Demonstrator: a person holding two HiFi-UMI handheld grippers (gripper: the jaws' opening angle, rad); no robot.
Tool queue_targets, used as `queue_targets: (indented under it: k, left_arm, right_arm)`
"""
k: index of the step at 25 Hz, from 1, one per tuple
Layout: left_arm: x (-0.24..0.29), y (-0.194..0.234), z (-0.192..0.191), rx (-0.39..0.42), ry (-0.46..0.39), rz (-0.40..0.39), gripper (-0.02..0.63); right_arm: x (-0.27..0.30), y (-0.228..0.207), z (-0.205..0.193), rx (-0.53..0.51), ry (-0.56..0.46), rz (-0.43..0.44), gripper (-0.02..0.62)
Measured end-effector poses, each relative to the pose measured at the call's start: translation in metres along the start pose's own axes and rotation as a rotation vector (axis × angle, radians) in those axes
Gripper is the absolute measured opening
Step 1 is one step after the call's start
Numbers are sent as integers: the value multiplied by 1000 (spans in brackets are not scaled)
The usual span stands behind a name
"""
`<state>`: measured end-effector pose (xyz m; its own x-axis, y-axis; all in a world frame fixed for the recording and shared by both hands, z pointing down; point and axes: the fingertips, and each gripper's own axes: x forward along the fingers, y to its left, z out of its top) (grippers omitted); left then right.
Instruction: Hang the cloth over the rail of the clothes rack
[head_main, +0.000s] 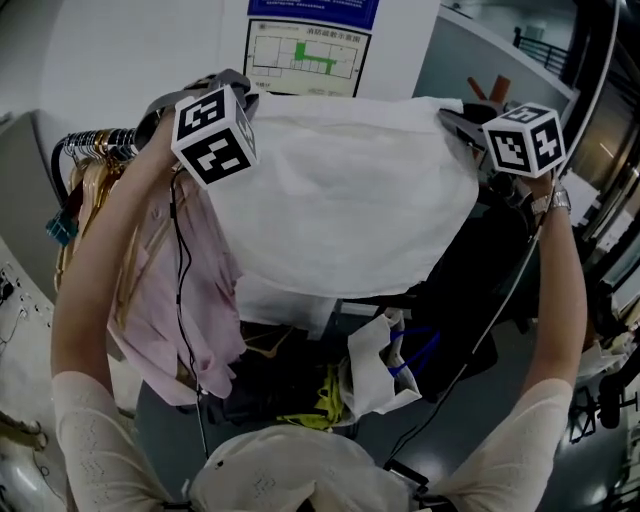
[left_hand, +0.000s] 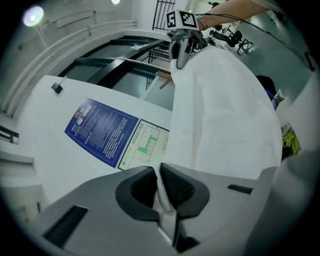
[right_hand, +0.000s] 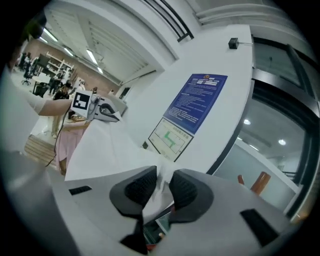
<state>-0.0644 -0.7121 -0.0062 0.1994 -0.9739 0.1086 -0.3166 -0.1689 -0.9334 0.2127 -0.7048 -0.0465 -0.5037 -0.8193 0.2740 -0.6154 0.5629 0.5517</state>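
Two corners, cloth (head_main: 340, 200) stretched sideways above the clothes rack (head_main: 95, 150): left gripper (left_hand: 159, 172) pinching one tight, right gripper (right_hand: 162, 180) slack-jawed around the other.

A blue notice (left_hand: 100, 132) and a floor plan (head_main: 305, 55) hang on the white wall (head_main: 120, 50); a pink shirt (head_main: 190, 300) hangs at left.

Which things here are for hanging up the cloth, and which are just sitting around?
For the job:
- white cloth
- left gripper, shut on the cloth
- right gripper, cloth between its parted jaws
- clothes rack, mostly covered

Just around:
- pink shirt
- hangers
- white bag
- blue notice and floor plan on the wall
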Motion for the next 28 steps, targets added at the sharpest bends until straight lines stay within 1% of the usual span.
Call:
queue_targets:
  k: [1,3,6,7,10,12,13,15,17,19,20,22,23,27,28]
  left_arm:
    - [1,0,-1,-10,7,-15,18]
    - [2,-1,-1,-13,19,-21,18]
    - [5,-4,-3,-20,38,-44,18]
    - [5,-5,-4,-26,42,-56,18]
    - [6,-6,-6,-29,41,-60,18]
    - [6,-5,-6,-27,39,-50,18]
    - [5,-5,-6,-26,37,-46,18]
    - [4,-5,-4,-20,28,-32,18]
    - [2,-4,-1,-10,13,-11,18]
    - [0,0,-1,-6,3,14,18]
    - [-2,2,-2,-8,1,24,18]
    - [-3,4,-2,-22,-6,37,18]
    - [-3,4,-1,-33,-13,39,18]
    - [-2,4,-2,-73,-37,3,18]
    - [-2,3,-3,-74,-40,-7,18]
  right_arm:
    - [-1,1,-1,-2,3,10,75]
    - [-5,1,-2,10,-4,31,89]
    - [-14,-5,-7,57,-27,43,106]
    - [-19,-13,-11,71,-32,27,109]
    - [-37,-44,-25,126,-56,-73,109]
    - [-48,-51,-21,152,-107,-113,109]
    - [-51,-46,-13,142,-138,-119,109]
    - [-50,-21,12,69,-188,-109,109]
    - [-42,17,48,-32,-239,-78,109]
    - [-28,60,90,-112,-315,-21,109]
    - [-19,82,108,-134,-355,20,107]
    - [4,119,135,-149,-407,108,107]
    - [18,132,143,-150,-413,142,107]
    - [76,163,168,-100,-396,232,109]
    - [86,168,174,-104,-398,247,109]
